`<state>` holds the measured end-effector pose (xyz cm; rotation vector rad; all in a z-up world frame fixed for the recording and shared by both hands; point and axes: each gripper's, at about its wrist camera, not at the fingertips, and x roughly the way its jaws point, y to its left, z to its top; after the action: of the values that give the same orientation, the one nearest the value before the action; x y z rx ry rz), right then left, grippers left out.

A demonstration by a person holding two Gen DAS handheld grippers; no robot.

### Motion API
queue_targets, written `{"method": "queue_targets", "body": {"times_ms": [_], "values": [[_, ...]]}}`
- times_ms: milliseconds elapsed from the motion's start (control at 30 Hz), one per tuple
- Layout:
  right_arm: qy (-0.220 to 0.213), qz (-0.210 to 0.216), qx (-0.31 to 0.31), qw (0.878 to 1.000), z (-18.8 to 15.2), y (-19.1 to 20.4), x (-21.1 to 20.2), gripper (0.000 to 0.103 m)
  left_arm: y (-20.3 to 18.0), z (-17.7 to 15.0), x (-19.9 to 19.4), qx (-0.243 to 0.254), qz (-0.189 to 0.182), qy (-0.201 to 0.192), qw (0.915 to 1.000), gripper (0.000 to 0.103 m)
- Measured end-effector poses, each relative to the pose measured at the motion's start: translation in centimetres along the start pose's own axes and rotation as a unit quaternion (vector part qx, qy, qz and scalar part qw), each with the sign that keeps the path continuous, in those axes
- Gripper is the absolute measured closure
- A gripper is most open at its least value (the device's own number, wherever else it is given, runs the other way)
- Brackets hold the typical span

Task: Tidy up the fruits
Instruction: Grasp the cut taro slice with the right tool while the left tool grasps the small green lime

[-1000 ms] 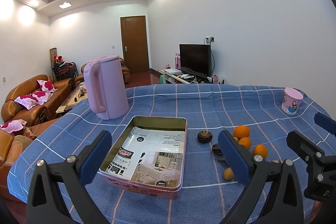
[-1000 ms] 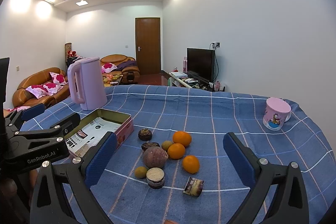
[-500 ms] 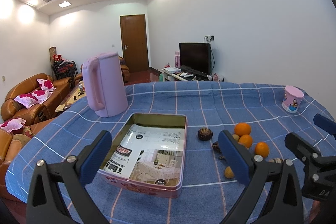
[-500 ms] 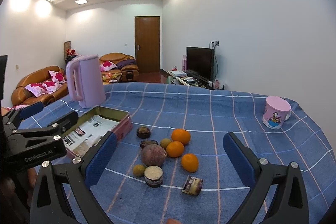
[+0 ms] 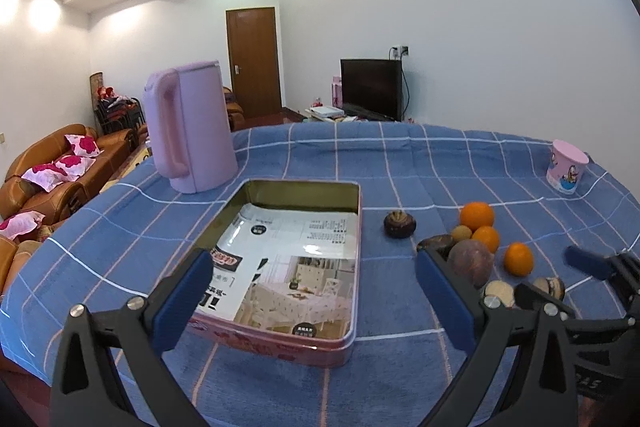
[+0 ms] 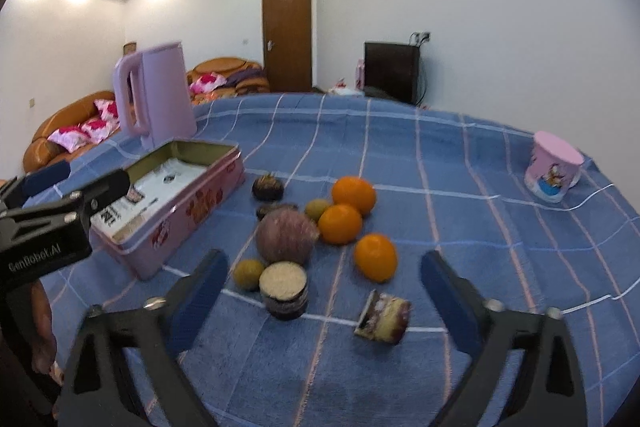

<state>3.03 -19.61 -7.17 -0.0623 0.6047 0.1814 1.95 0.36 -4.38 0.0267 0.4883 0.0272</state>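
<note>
The right gripper [image 6: 322, 281] has been closing a bit but is open and holds nothing. Fruits [image 6: 340, 223] sit at twelve o'clock; tin [image 6: 188, 203] at ten. Next: grab one.

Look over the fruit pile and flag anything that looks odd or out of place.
A cut wedge lies on its side on the cloth, apart from the whole oranges. Beside it a dark halved fruit stands cut face up.

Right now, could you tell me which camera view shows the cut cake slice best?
The right wrist view: the cake slice lies unobstructed on the tablecloth, its layers visible. In the left wrist view only a small part of it peeks out behind the right hand-held gripper.
</note>
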Motion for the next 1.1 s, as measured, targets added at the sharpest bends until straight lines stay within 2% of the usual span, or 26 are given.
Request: {"method": "queue_targets", "body": {"times_ms": [33, 67, 200, 267, 300, 567, 600, 633, 667, 767, 900, 967, 1100], "values": [[0.009, 0.007, -0.003, 1.0, -0.1, 0.2, 0.5, 0.031, -0.1, -0.1, 0.2, 0.001, -0.001, 0.003, 1.0, 0.0], [0.018, 0.014, -0.006, 1.0, -0.3, 0.4, 0.9, 0.033, -0.1, -0.2, 0.4, 0.001, -0.002, 0.005, 1.0, 0.0], [0.039, 0.035, -0.014, 0.999, -0.7, 1.0, 2.2, 0.034, -0.3, -0.5, 0.9, 0.002, -0.005, 0.011, 0.9999, 0.0], [0.053, 0.041, -0.016, 0.998, -0.8, 1.1, 2.9, 0.046, -0.4, -0.6, 1.0, 0.002, -0.008, 0.012, 0.9999, 0.0], [0.059, 0.044, -0.016, 0.997, -0.9, 1.1, 3.1, 0.048, -0.4, -0.6, 1.0, 0.002, -0.009, 0.012, 0.9999, 0.0], [0.103, 0.073, 0.014, 0.992, -1.1, 0.0, 4.7, 0.055, -1.7, -0.8, 0.9, 0.017, -0.031, 0.013, 0.9993, 0.0], [0.102, 0.075, 0.018, 0.992, -1.1, 0.0, 4.6, 0.056, -1.9, -0.9, 0.9, 0.02, -0.033, 0.014, 0.9992, 0.0], [0.1, 0.077, 0.019, 0.992, -1.1, 0.0, 4.5, 0.065, -2.2, -0.9, 0.9, 0.023, -0.035, 0.015, 0.999, 0.0], [0.099, 0.078, 0.019, 0.992, -1.1, -0.1, 4.5, 0.066, -2.4, -0.9, 0.9, 0.025, -0.037, 0.016, 0.9989, 0.0], [0.087, 0.086, 0.027, 0.992, -1.1, -0.5, 4.0, 0.067, -3.0, -0.9, 0.8, 0.034, -0.042, 0.015, 0.9984, 0.0], [0.052, 0.069, 0.035, 0.996, -0.4, -1.2, 2.6, 0.067, -3.7, -1.0, 0.9, 0.041, -0.051, 0.021, 0.9977, 0.002], [0.039, 0.055, 0.038, 0.997, -0.2, -1.7, 2.2, 0.067, -4.1, -1.0, 1.2, 0.045, -0.06, 0.03, 0.9967, 0.01], [0.027, 0.039, 0.053, 0.997, 0.0, -2.7, 1.6, 0.067, -5.2, -1.2, 2.0, 0.049, -0.082, 0.053, 0.994, 0.017]]}}
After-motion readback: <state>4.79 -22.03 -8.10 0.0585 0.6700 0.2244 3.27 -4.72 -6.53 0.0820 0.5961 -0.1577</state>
